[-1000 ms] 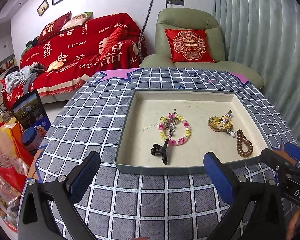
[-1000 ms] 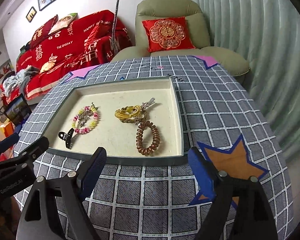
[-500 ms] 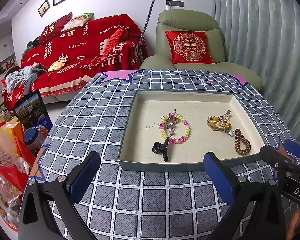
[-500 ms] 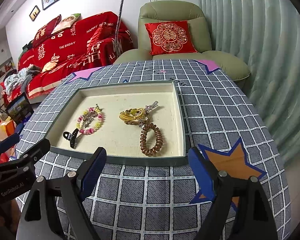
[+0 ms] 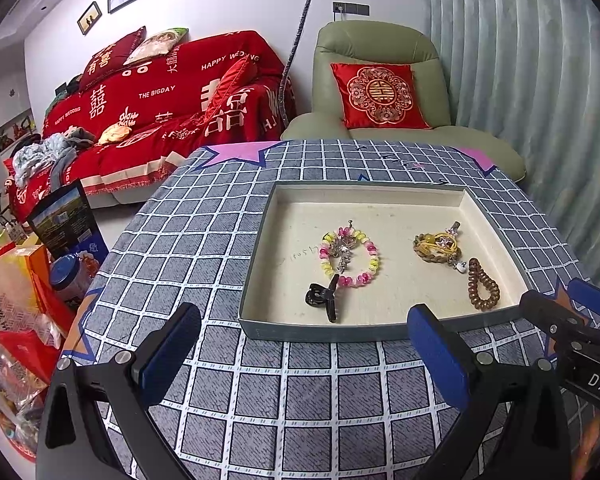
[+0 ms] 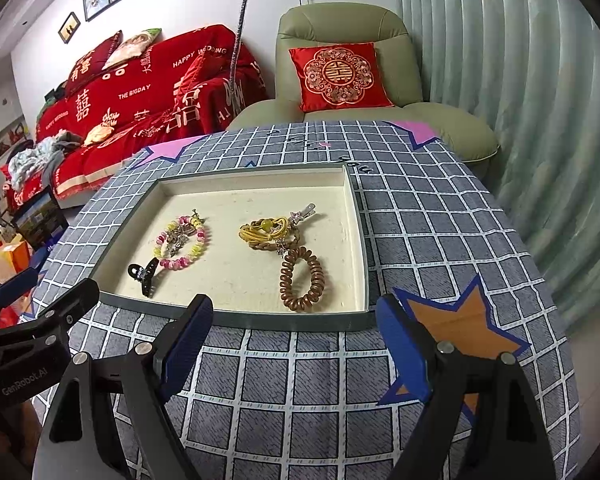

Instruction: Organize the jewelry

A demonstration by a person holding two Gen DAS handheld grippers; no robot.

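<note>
A shallow square tray with grey-green walls and a cream floor (image 5: pixel 256 328) sits on a table covered by a grey cloth with a white grid (image 5: pixel 300 400). Inside the tray lie four pieces. A bracelet of pink and yellow beads with a small metal charm (image 5: pixel 350 257) lies left of centre, and a black plastic claw hair clip (image 5: pixel 323 298) rests just beside its near edge, close to the front wall. Toward the right side a bundle of yellow and brown braided hair ties with a silver clip (image 5: pixel 438 245) lies next to a brown spiral coil hair tie (image 5: pixel 483 286), the two touching or nearly so.

The left gripper (image 5: pixel 300 356) hovers over the cloth in front of the tray, its blue-padded fingers (image 5: pixel 168 354) spread wide apart with nothing between them. The right gripper (image 6: pixel 296 350) hangs likewise just before the tray's front wall, fingers (image 6: pixel 402 350) wide apart and empty. Behind the table stand a red-draped sofa (image 5: pixel 160 100) and a green armchair with a red embroidered cushion (image 5: pixel 380 94).
</note>
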